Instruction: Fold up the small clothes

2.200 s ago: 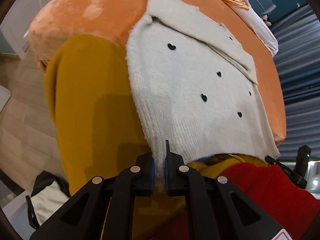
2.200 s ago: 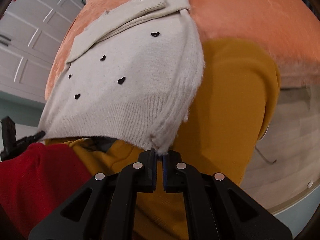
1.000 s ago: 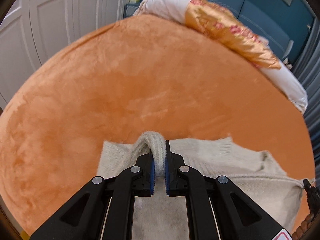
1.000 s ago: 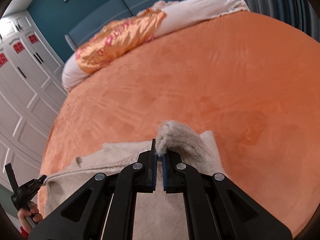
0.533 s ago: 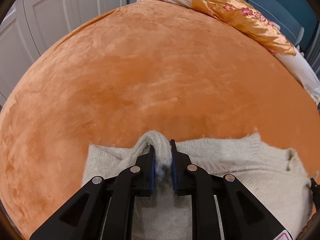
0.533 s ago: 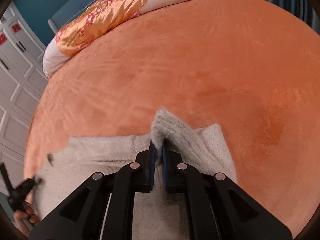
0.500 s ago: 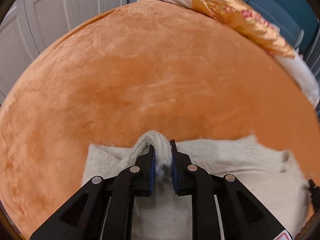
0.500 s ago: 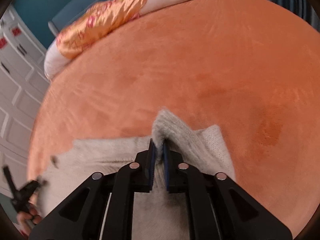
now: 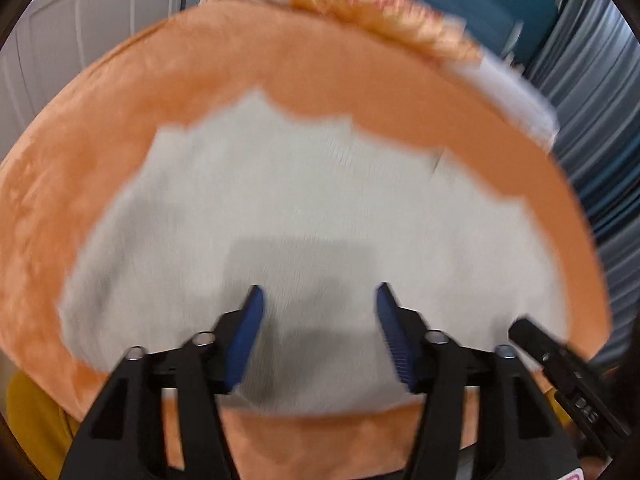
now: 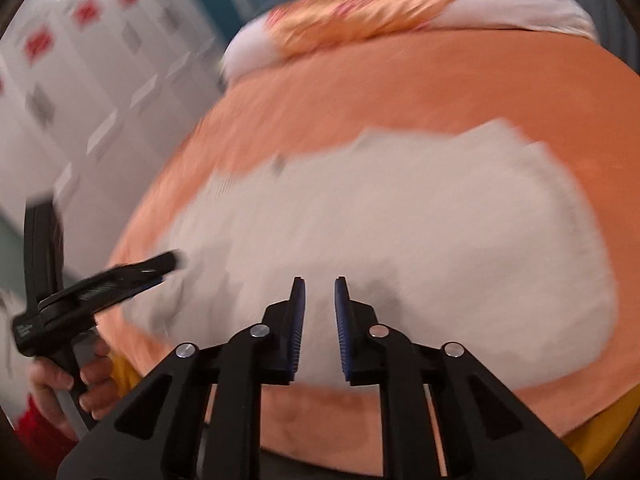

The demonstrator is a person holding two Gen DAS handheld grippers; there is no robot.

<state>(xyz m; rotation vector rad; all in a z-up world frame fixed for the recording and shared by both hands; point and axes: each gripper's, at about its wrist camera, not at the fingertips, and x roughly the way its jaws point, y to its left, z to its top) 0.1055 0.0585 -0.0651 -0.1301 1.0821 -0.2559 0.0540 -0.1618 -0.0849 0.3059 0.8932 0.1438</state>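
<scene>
The cream sweater (image 9: pixel 320 208) lies spread flat on the orange bed (image 9: pixel 120 120). Above it the left tongs (image 9: pixel 318 300) are opening and hold nothing. The right tongs (image 10: pixel 320 288) are closing, also with nothing between them.

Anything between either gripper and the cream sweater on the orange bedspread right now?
Nothing visible. The cream sweater lies flat on the orange bedspread, directly ahead of both. The left gripper, jaws opening, and the right gripper, jaws closing, have nothing between their pads. The frames are blurred.
</scene>
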